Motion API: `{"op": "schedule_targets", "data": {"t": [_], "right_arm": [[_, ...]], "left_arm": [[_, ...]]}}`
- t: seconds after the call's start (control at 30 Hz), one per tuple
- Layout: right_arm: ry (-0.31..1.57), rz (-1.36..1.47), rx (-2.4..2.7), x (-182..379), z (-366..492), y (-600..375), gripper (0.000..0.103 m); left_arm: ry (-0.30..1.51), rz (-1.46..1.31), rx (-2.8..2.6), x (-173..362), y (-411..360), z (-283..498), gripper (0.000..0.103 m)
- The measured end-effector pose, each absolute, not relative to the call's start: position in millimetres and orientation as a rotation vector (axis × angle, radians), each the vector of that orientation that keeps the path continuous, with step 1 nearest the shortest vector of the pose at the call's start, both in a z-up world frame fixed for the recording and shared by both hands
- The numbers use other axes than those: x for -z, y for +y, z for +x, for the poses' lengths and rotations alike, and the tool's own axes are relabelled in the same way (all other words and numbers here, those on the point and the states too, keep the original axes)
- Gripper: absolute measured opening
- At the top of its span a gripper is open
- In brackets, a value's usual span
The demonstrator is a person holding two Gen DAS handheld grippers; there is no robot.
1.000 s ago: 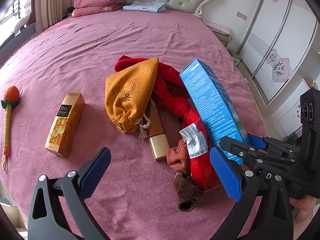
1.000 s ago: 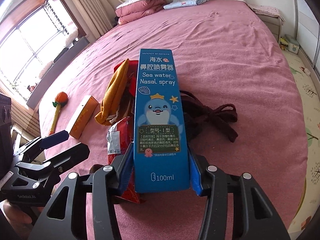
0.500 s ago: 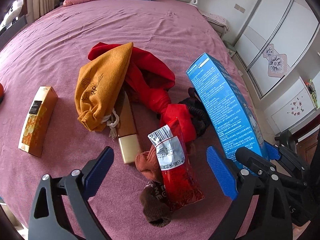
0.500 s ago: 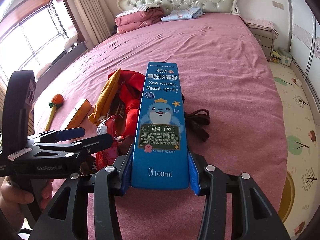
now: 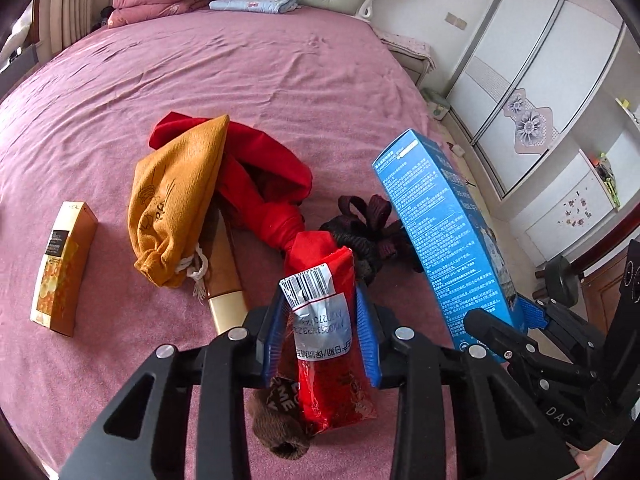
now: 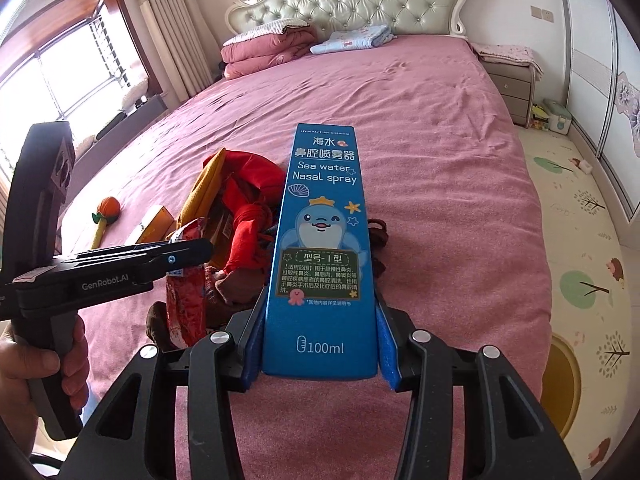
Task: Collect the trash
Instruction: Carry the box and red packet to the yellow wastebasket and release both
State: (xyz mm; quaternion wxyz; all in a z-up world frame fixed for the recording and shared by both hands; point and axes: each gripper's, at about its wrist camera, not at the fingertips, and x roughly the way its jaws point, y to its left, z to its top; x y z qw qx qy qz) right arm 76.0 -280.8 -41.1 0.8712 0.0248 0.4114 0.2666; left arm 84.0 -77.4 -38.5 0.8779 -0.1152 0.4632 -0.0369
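Left gripper (image 5: pixel 320 330) clamped on red wrapper (image 5: pixel 334 364) above pink bed (image 5: pixel 280 68); right gripper (image 6: pixel 320 346) clamped on blue box (image 6: pixel 324 248). Left view alone shows gold box (image 5: pixel 64 264); right view alone, orange toy (image 6: pixel 106 212).

Open bedspread (image 5: pixel 260 68) lies beyond the clutter. Red cloth (image 5: pixel 264 184), mustard pouch (image 5: pixel 176 204), gold tube (image 5: pixel 226 280) and dark straps (image 5: pixel 368 224) crowd the centre; an orange carton (image 5: pixel 64 264) lies apart, leftward.
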Motion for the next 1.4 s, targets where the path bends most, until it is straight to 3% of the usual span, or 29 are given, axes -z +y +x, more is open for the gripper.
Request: {"op": "schedule_targets", "data": {"t": [0.3, 0.6, 1.4], "right_arm": [[0.791, 0.066, -0.498, 19.7, 56.4, -317.6, 0.045], [0.766, 0.106, -0.367, 14.9, 39.1, -395.3, 0.045], [0.878, 0.233, -0.036, 71.4, 7.4, -565.6, 0.045]], "left_arm": [[0.888, -0.166, 0.212, -0.6, -127.5, 70.9, 0.033], [0.900, -0.109, 0.358, -2.2, -210.6, 80.4, 0.033], [1.080, 0.000, 0.690, 66.5, -423.0, 121.8, 0.033]]}}
